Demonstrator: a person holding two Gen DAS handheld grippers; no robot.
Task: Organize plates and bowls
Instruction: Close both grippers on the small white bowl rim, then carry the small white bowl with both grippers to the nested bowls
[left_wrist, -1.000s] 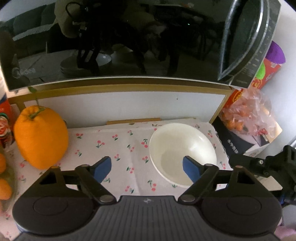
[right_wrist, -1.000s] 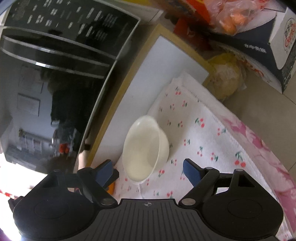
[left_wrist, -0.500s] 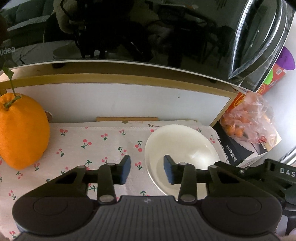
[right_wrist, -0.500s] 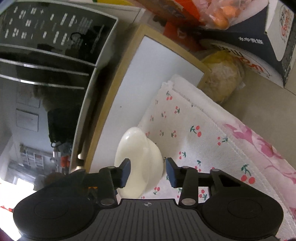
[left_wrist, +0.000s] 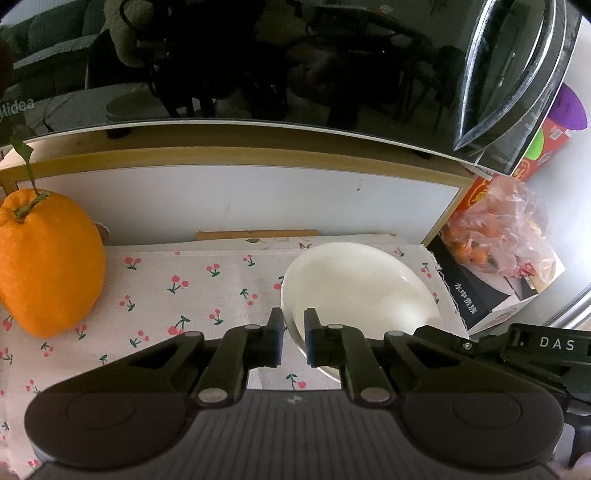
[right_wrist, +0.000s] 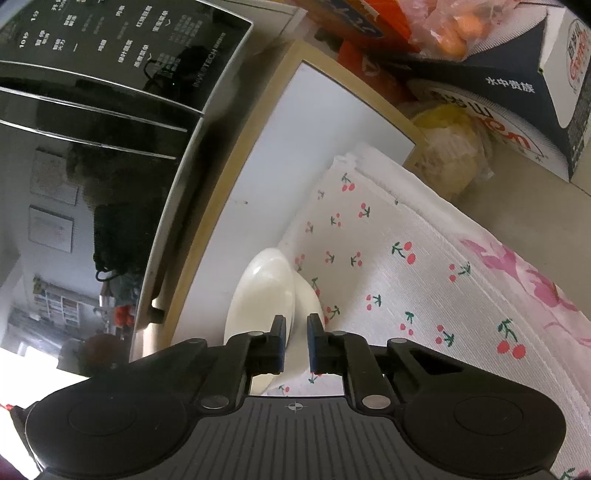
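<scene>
Both grippers' fingers have closed, gripping the bowl rim (orange nearby).

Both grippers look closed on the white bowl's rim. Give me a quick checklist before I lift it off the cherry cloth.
1. Left gripper on the white bowl: ok. Its jaws have just closed over the near left rim.
2. Right gripper on the bowl: ok. Its jaws have just closed with the rim between them.
3. Depth of each bite: cannot tell; only the thin rim edge is held.
4. Bowl empty: ok, nothing shows inside.
5. Path above: not ok. The microwave overhangs the shelf behind the bowl, so draw the bowl toward you first.
6. Large orange fruit: ok, standing apart from the bowl on the cherry cloth.
</scene>
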